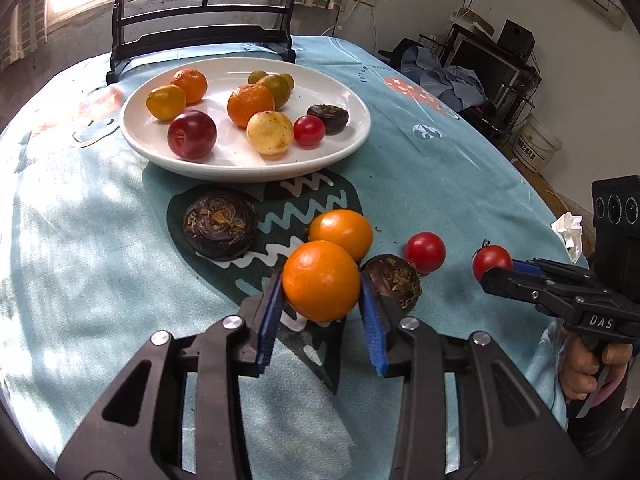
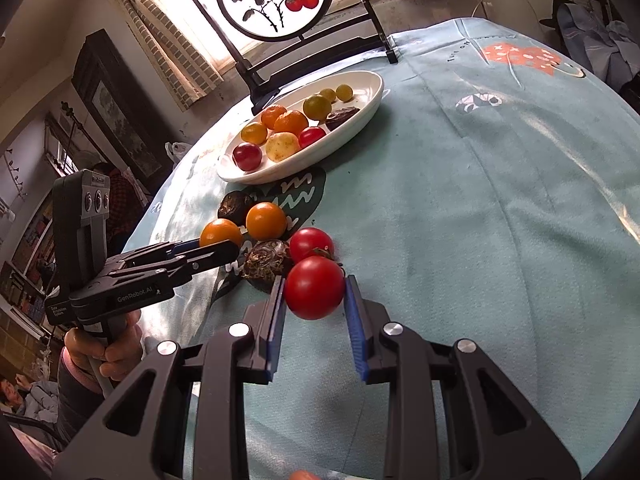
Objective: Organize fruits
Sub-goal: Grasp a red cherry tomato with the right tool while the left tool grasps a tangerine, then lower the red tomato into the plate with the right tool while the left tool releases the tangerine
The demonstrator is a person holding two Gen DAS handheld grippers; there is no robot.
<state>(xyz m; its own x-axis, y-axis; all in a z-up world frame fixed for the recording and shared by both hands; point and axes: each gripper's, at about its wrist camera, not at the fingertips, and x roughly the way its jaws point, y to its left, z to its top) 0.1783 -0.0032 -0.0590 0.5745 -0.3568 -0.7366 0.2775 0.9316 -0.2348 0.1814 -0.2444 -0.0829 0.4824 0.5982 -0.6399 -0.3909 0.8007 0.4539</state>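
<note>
A white plate point(image 1: 344, 92) point(image 2: 370, 80) at the back of the table holds several fruits. My left gripper point(image 1: 322, 280) is shut on an orange fruit point(image 1: 321, 280) just above the cloth; it also shows in the right wrist view point(image 2: 220, 233). My right gripper point(image 2: 315, 288) is shut on a red tomato point(image 2: 315, 287), seen in the left wrist view point(image 1: 490, 262) too. Loose on the cloth lie a second orange fruit point(image 1: 342, 232), another red tomato point(image 1: 425, 251) and two dark water chestnuts point(image 1: 219, 224) point(image 1: 394, 280).
A black framed screen stand point(image 1: 200, 28) stands behind the plate. The table carries a light blue patterned cloth point(image 1: 440, 184). A crumpled white tissue point(image 1: 568, 228) lies at the right edge. Room clutter and a white bucket point(image 1: 536, 142) lie beyond.
</note>
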